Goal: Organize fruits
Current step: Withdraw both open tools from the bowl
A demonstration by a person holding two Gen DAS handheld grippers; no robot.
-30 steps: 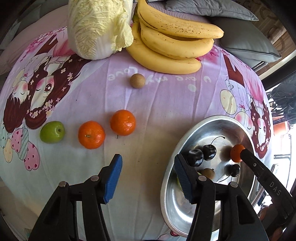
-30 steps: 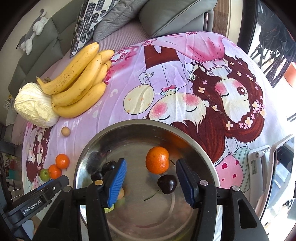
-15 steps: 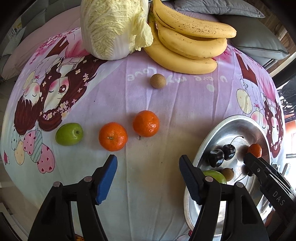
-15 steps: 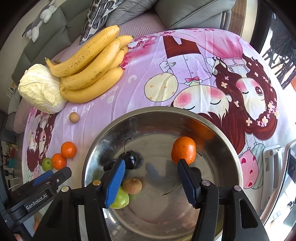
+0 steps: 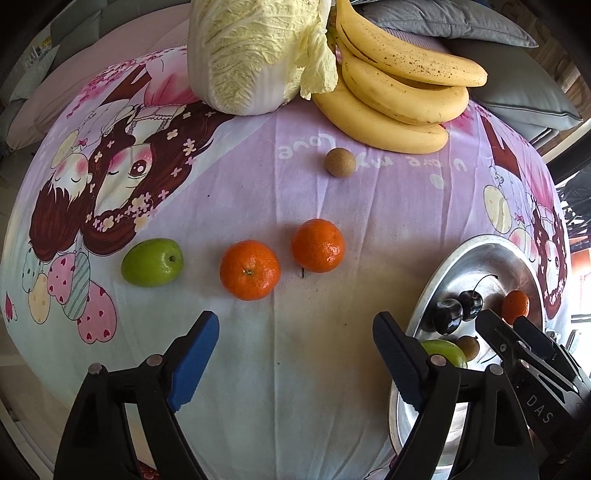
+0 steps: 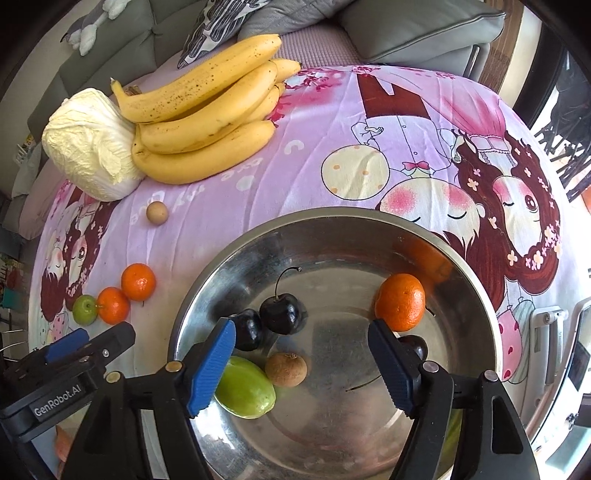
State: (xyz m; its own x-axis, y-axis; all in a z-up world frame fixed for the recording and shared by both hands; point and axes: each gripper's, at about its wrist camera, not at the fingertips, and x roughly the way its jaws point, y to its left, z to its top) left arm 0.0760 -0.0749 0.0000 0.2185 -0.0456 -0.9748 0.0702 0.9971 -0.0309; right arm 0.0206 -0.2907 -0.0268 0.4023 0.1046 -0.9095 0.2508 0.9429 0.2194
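Two round orange tangerines (image 5: 249,268) and an oval green fruit (image 5: 152,261) are lying on the cartoon-printed pink cloth (image 5: 240,184), just beyond the left tongs (image 5: 295,354), whose jaws are opening around nothing. The right tongs (image 6: 306,363) are opening, empty, over the round steel bowl (image 6: 476,288) of fruit.

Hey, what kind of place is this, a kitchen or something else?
Probably a living room at home, not a kitchen: a grey sofa with cushions stands behind a table under a cartoon-print cloth, with a plush toy on the backrest.
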